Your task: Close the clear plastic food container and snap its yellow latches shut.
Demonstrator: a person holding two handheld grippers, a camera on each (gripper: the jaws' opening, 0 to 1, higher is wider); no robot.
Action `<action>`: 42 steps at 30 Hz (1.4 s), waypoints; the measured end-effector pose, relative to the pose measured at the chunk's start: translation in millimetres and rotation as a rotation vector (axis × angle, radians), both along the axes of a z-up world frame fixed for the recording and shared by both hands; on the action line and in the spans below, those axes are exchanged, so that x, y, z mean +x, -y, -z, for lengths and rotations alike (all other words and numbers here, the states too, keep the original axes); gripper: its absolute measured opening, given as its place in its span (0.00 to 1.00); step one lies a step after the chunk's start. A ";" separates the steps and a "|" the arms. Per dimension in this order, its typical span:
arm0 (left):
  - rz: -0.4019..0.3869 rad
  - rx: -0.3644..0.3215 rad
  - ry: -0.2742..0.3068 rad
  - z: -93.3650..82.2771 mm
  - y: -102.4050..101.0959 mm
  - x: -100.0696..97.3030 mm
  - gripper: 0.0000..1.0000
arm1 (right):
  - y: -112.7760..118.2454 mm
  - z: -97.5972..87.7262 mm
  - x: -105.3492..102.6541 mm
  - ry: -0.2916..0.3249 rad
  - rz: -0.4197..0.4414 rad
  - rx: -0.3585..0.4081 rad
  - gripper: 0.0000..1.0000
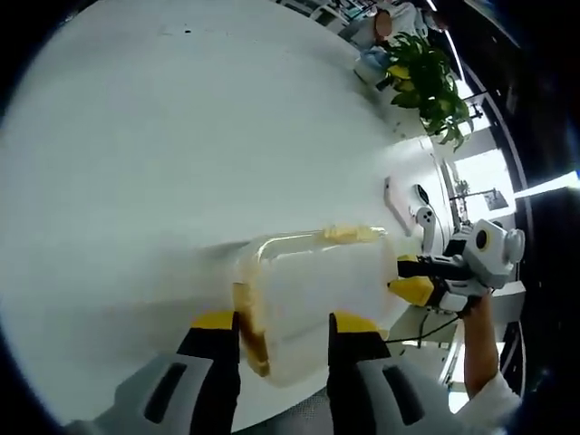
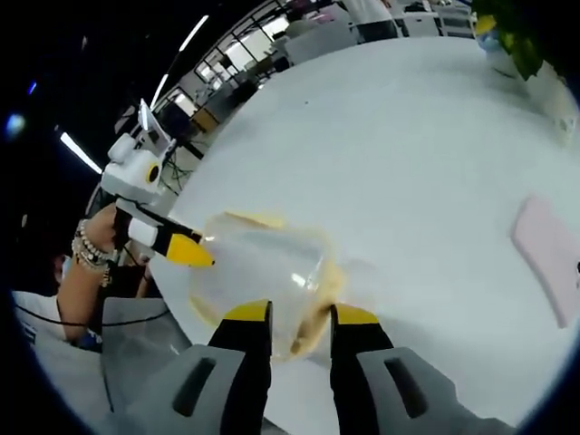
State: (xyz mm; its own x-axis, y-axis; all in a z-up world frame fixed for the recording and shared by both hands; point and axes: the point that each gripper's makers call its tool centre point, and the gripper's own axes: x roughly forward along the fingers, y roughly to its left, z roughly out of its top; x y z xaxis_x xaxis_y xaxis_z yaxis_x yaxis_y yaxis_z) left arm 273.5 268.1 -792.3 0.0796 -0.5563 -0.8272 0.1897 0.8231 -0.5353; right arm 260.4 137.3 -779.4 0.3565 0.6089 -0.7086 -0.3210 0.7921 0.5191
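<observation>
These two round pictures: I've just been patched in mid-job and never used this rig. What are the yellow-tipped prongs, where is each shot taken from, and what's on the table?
There is no robot arm. A person holds a two-jaw gripper in each hand, and a fisheye camera rides on each one, looking along its jaws.

The left gripper view looks over the left gripper; its yellow-tipped jaws rise from the bottom. The right gripper comes in from the right there, with the person's hand behind it. The right gripper view is the reverse: the right gripper sits at the bottom, the left gripper enters from the left.

On the white table lies the clear container with yellow latches. Both grippers are at it from opposite sides; the left straddles an edge. Whether either is gripping, I can't tell.

Further off: a plant and a pink pad.
</observation>
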 end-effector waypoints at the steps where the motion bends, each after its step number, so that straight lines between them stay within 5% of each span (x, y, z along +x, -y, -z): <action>1: 0.004 -0.035 -0.041 -4.8 2.9 -8.5 0.30 | 0.8 0.8 0.5 0.001 0.003 -0.005 0.20; 2: 0.010 -0.012 0.004 -6.8 -7.4 -4.9 0.30 | 0.2 0.5 0.2 -0.001 0.006 0.000 0.20; 17: 0.028 -0.035 0.072 -7.4 -8.8 -3.8 0.33 | -1.8 -1.4 0.2 0.021 -0.006 0.004 0.22; 28: 0.159 -0.041 0.165 -6.4 -3.0 -4.7 0.37 | -2.7 -5.0 2.3 0.112 -0.067 -0.046 0.25; 34: 0.198 -0.082 0.263 -15.5 3.4 3.3 0.47 | -3.0 -4.8 -0.9 0.115 -0.083 -0.025 0.27; 39: 0.240 -0.051 0.355 -21.6 -0.9 11.7 0.50 | -1.2 -3.0 -1.4 0.158 -0.127 -0.093 0.39; 42: 0.280 -0.036 0.429 -25.5 -3.1 16.6 0.53 | 1.7 -7.1 -0.9 0.168 -0.146 -0.117 0.35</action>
State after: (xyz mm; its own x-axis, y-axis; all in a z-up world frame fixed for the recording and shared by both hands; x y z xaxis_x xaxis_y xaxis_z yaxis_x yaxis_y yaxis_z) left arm 290.1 271.2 -766.8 0.2516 -0.6321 -0.7329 0.6085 0.6922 -0.3880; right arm 259.5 135.5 -772.3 0.3891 0.5801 -0.7156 -0.5105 0.7824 0.3567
